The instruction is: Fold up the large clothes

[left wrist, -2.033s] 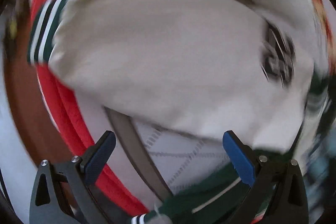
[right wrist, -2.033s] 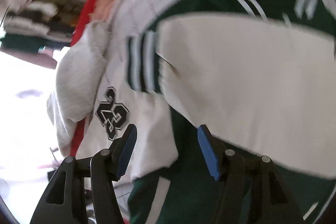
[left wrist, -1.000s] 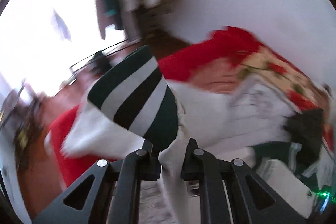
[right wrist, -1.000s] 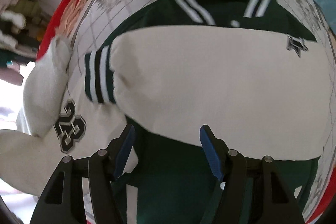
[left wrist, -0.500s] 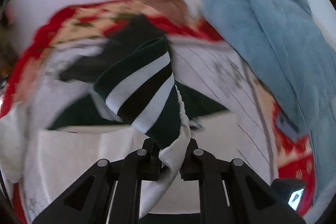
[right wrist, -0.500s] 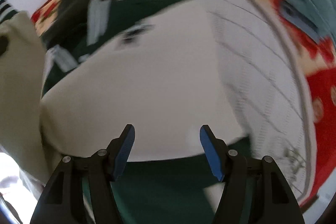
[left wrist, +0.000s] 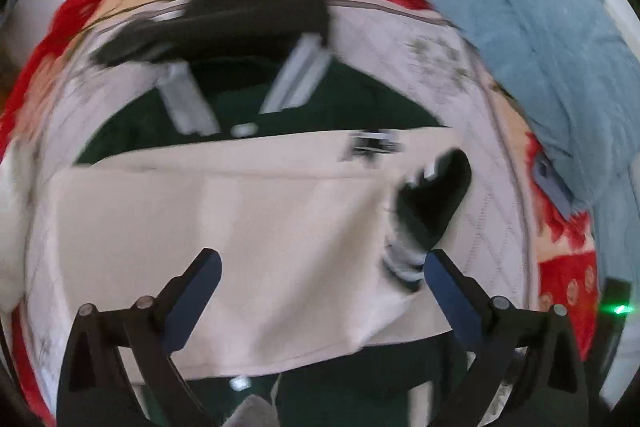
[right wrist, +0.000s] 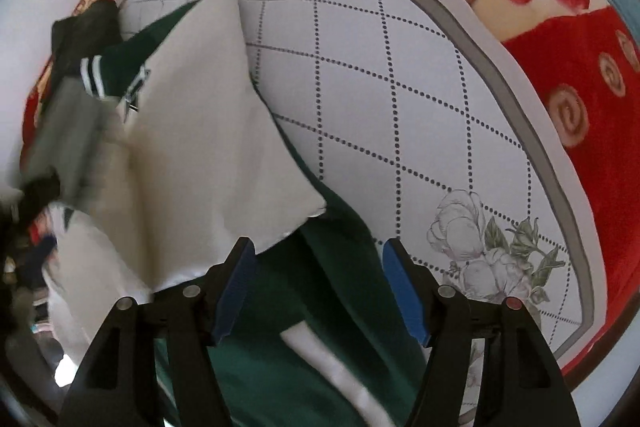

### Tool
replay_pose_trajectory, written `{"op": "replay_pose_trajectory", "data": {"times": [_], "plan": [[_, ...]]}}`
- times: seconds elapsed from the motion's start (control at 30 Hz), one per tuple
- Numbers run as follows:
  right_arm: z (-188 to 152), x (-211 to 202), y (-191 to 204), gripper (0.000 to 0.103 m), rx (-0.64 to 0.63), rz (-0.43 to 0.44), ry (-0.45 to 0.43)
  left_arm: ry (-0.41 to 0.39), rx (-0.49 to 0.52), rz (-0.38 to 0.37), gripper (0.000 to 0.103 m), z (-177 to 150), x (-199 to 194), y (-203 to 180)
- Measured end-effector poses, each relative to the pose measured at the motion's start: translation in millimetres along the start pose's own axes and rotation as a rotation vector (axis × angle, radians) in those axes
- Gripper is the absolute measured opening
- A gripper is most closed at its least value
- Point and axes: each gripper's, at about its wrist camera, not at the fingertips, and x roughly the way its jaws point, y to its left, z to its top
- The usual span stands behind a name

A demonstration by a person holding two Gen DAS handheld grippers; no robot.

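- Just now the striped cuff (left wrist: 434,203) was let go by the left hand-held gripper (left wrist: 320,291), whose jaws are opening; the sleeve lies folded across the jacket (left wrist: 224,227), mid-bed.
- The right hand-held gripper (right wrist: 316,287) is held open, empty.
- A blue blanket (left wrist: 520,7) crowds the bed's far corner.

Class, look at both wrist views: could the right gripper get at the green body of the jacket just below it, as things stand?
Probably yes. The right gripper is open and points down at the green jacket; nothing lies between. The cream sleeve only overlaps at one side.
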Motion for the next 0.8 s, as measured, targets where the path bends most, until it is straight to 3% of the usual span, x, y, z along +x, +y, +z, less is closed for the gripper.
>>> {"op": "replay_pose_trajectory", "data": {"times": [0.2, 0.3, 0.43, 0.63, 0.7, 0.77, 0.8], "plan": [[15.7, -6.7, 41.6, 0.068, -0.069, 0.117, -0.009, -0.007, -0.117, 0.15, 0.103, -13.9, -5.9, 56.7], [12.8, -4.5, 74.0, 0.068, -0.129, 0.127, -0.027, 0.019, -0.156, 0.2, 0.103, -20.1, 5.8, 78.3], [19.3, 10.9, 113.2, 0.071, -0.226, 0.025, -0.071, 0.039, -0.182, 0.254, 0.103, -23.1, 19.6, 100.5], [29.4, 53.4, 134.8, 0.07, -0.339, -0.123, 0.008, 0.072, -0.202, 0.3, 0.103, -27.0, 33.8, 122.0], [28.6, 54.5, 141.7, 0.05, -0.382, -0.159, 0.001, 0.081, -0.216, 0.301, 0.103, -26.6, 33.5, 128.2], [26.9, 47.1, 149.4, 0.016, -0.408, -0.134, -0.034, 0.086, -0.227, 0.301, 0.103, -24.8, 29.8, 133.2], [26.4, 41.4, 151.9, 0.013, -0.412, -0.136, -0.052, 0.086, -0.235, 0.3, 0.103, -24.3, 27.4, 135.9]]}}
